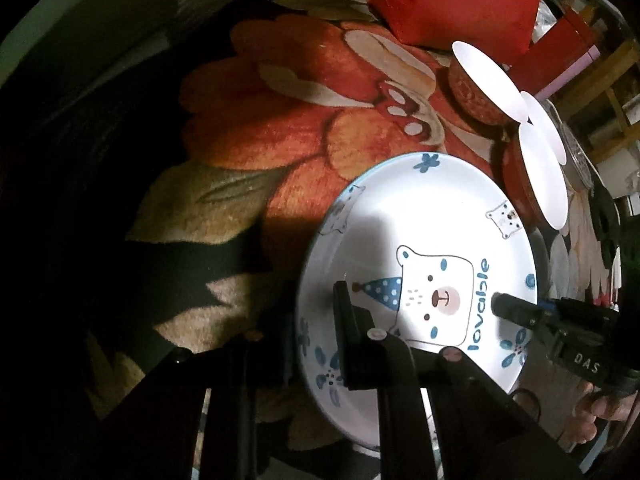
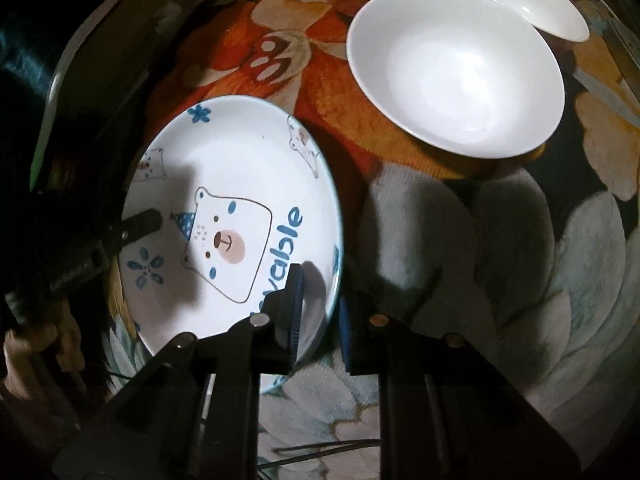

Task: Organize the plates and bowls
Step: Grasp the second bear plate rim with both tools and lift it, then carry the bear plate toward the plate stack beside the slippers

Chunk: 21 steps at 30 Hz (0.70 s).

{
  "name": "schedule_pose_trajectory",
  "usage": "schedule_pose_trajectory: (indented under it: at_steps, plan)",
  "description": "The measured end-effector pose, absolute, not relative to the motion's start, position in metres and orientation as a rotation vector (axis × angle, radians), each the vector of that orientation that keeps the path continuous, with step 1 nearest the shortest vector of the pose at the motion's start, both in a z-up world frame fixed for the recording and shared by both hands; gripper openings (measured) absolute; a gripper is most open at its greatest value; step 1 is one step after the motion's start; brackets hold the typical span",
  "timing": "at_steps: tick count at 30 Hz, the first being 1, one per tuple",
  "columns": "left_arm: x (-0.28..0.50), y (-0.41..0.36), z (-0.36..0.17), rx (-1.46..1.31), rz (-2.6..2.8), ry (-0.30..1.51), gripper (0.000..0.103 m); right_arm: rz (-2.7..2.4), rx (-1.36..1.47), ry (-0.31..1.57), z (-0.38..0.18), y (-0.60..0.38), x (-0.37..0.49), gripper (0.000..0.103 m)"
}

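The bear plate (image 2: 236, 216) lies on the floral cloth (image 1: 280, 120), beside three white bowls (image 2: 456, 68). Left gripper (image 1: 316, 344) and right gripper (image 2: 320, 304) each pinch opposite rims, jaws narrow.

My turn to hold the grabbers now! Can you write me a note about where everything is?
Left gripper: shut on the bear plate's left rim.
Right gripper: shut on the same plate's right rim.
Plate sits on the flowered cloth, gripped on both sides.
Three red bowls stand apart beyond the plate, none stacked.
Done: plate gripped. Left: place the plate, then gather the bowls.
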<state>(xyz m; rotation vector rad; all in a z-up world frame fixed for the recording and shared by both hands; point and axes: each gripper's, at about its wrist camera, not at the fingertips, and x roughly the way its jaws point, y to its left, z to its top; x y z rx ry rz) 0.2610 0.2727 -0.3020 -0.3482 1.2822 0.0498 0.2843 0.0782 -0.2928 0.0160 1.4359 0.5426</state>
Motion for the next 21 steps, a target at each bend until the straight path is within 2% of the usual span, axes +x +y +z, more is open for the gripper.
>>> schedule_pose_trajectory:
  at_steps: [12, 21]
  plan:
    - [0.254, 0.248, -0.278, -0.302, -0.021, 1.301, 0.016, 0.569, 0.02, 1.473, -0.277, 0.053, 0.284, 0.016]
    - [0.275, 0.207, -0.228, -0.225, -0.081, 1.284, 0.016, 0.575, 0.064, 1.49, -0.237, 0.013, 0.291, 0.015]
